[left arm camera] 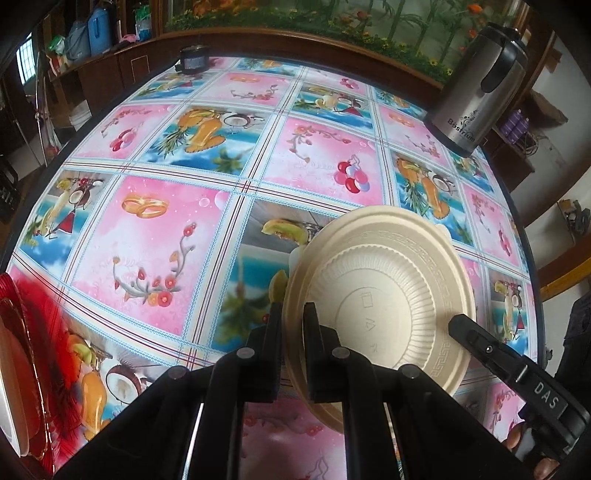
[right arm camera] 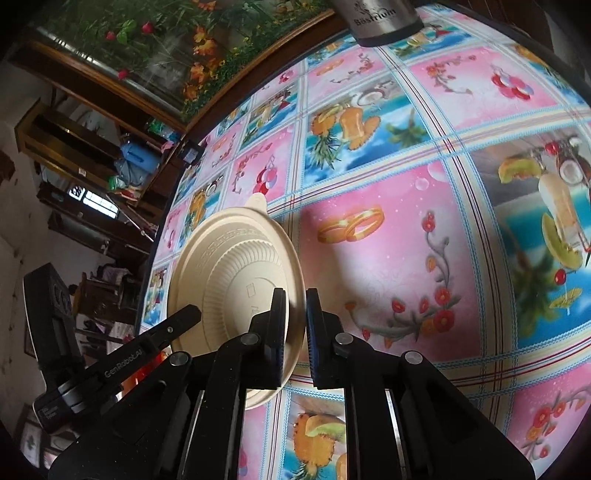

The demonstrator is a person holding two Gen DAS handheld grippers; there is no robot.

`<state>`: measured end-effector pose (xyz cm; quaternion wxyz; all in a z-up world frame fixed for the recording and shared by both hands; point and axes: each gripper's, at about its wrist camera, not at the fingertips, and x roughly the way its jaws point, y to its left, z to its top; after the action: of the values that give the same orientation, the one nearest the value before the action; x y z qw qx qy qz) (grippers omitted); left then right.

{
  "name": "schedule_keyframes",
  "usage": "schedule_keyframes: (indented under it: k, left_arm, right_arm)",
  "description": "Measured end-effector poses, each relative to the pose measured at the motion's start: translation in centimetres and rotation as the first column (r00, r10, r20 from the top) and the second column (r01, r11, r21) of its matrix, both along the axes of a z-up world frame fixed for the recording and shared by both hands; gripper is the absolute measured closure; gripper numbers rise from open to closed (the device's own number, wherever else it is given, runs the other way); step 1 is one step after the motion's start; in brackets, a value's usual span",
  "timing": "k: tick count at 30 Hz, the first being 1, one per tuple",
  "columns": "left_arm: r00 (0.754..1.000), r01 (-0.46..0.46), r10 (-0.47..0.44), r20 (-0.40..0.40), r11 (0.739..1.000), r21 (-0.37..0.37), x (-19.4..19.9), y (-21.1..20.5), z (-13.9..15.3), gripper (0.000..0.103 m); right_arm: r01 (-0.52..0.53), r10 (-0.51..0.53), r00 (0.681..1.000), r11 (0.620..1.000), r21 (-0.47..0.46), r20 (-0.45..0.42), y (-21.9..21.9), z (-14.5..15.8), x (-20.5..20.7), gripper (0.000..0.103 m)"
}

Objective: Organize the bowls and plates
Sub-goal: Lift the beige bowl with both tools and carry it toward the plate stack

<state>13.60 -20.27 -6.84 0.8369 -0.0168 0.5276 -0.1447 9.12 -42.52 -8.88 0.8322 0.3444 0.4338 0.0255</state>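
A cream plastic plate [left arm camera: 388,295] with a ribbed underside and a small tab is held on edge above the table, its bottom facing the left wrist camera. My left gripper [left arm camera: 293,343] is shut on its rim. In the right wrist view the same plate [right arm camera: 229,280] shows, and my right gripper [right arm camera: 295,343] is shut on its opposite rim. The other gripper's finger shows in each view, the right gripper's finger [left arm camera: 476,343] and the left gripper's finger [right arm camera: 177,325]. A red plate [left arm camera: 33,354] with a gold rim lies at the left edge of the left wrist view.
A round table with a pink and blue fruit-print cloth [left arm camera: 207,206] lies under both grippers. A steel kettle [left arm camera: 480,88] stands at its far right edge and shows in the right wrist view [right arm camera: 380,18]. A small black box [left arm camera: 194,59] sits at the far edge.
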Motion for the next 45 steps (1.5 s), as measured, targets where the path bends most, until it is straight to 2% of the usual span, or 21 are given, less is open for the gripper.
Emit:
schedule_keyframes:
  k: [2,7,11,12,15,16,18,21,29,37,45]
  left_arm:
    - [1.0,0.002,-0.002,0.001,1.0,-0.001,0.0,0.0,0.0,0.095]
    - [1.0,0.002,-0.002,0.003,1.0,0.0,0.0,0.0,0.0,0.095]
    - [1.0,0.001,-0.001,-0.001,1.0,0.003,0.0,-0.1,-0.1,0.095]
    - [1.0,0.002,-0.002,-0.001,1.0,0.005,0.1,-0.1,-0.2,0.095]
    - [1.0,0.007,-0.007,-0.002,1.0,0.003,0.1,-0.2,-0.2,0.095]
    - [1.0,0.012,-0.012,-0.005,1.0,-0.001,0.1,-0.2,-0.2,0.095]
    - [1.0,0.018,-0.018,-0.004,1.0,0.005,0.0,-0.5,-0.3,0.094]
    - [1.0,0.019,-0.019,-0.004,1.0,0.004,-0.1,-0.4,-0.3,0.094]
    - [0.999,0.04,-0.04,0.027,0.999,0.011,-1.5,0.0,0.4,0.094]
    - [0.993,0.081,-0.082,0.087,0.996,0.024,-4.2,1.7,2.1,0.093]
    - [0.979,0.094,-0.103,0.176,0.994,0.057,-7.8,4.8,4.1,0.092]
  right_arm:
    - [-0.015,0.015,1.0,1.0,-0.016,-0.006,0.4,0.0,0.2,0.085]
    - [-0.025,0.025,1.0,0.998,-0.052,0.0,1.0,0.6,0.3,0.064]
    - [-0.029,0.029,1.0,1.0,-0.012,-0.007,0.6,0.2,0.1,0.064]
    - [-0.028,0.028,0.999,0.999,-0.015,-0.036,0.7,-0.3,0.3,0.064]
    - [-0.037,0.035,0.997,0.999,-0.026,-0.071,1.1,-1.1,0.5,0.089]
    - [-0.037,0.036,0.997,0.999,-0.017,-0.062,1.1,-1.0,0.4,0.089]
    - [-0.025,0.021,0.998,0.997,-0.074,-0.054,1.5,-0.6,0.3,0.09]
    - [-0.017,0.013,0.999,0.996,-0.092,-0.047,1.8,-0.5,0.1,0.091]
    - [0.009,-0.009,1.0,0.996,-0.092,-0.007,2.2,0.4,-1.1,0.09]
    - [0.017,-0.015,1.0,0.995,-0.098,0.019,3.4,2.1,-3.8,0.09]
    - [-0.022,0.029,0.999,0.989,-0.147,0.044,7.0,4.3,-6.7,0.091]
